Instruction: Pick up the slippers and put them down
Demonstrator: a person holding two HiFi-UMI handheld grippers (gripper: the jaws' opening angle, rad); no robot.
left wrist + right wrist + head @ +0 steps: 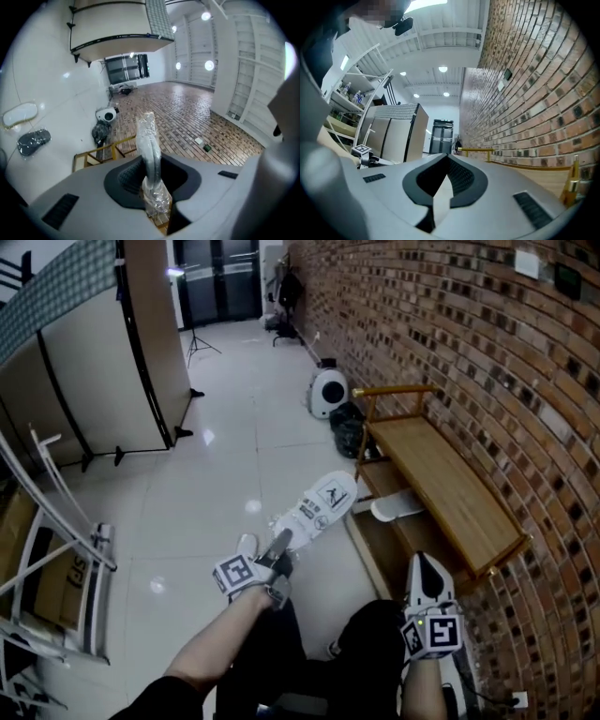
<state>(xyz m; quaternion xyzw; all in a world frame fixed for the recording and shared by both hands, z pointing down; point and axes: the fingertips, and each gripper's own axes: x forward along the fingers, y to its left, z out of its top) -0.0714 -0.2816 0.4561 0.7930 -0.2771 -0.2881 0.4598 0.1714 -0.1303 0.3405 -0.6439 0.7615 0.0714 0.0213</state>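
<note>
Left hand-held gripper (pixel 279 546) is clamped on a white slipper (pixel 321 504) and holds it in the air above the floor (pixel 225 474), just off the table's (pixel 450 488) near corner. In the left gripper view the slipper (pixel 148 133) shows edge-on, wrapped in clear plastic, with its rear end buried between the jaws of the hand-held gripper (pixel 150 159). The print on its sole is too small to read.

A second white slipper (pixel 397 506) lies on the table's lower shelf, with part of it hidden under the top board.

Right hand-held gripper (pixel 424 564) hangs over the table's near end, with its lower body cut off by the frame edge. In its own view the hand-held gripper (pixel 446 157) has its jaws together at the tips, with nothing between them.

The table runs tight along the brick wall (pixel 497 362). A black bag (pixel 349 432) and a round white appliance (pixel 328 392) sit past its far end. Wide floor lies to the left, up to the folding screen (pixel 103 362) and the metal rack (pixel 56 549).
</note>
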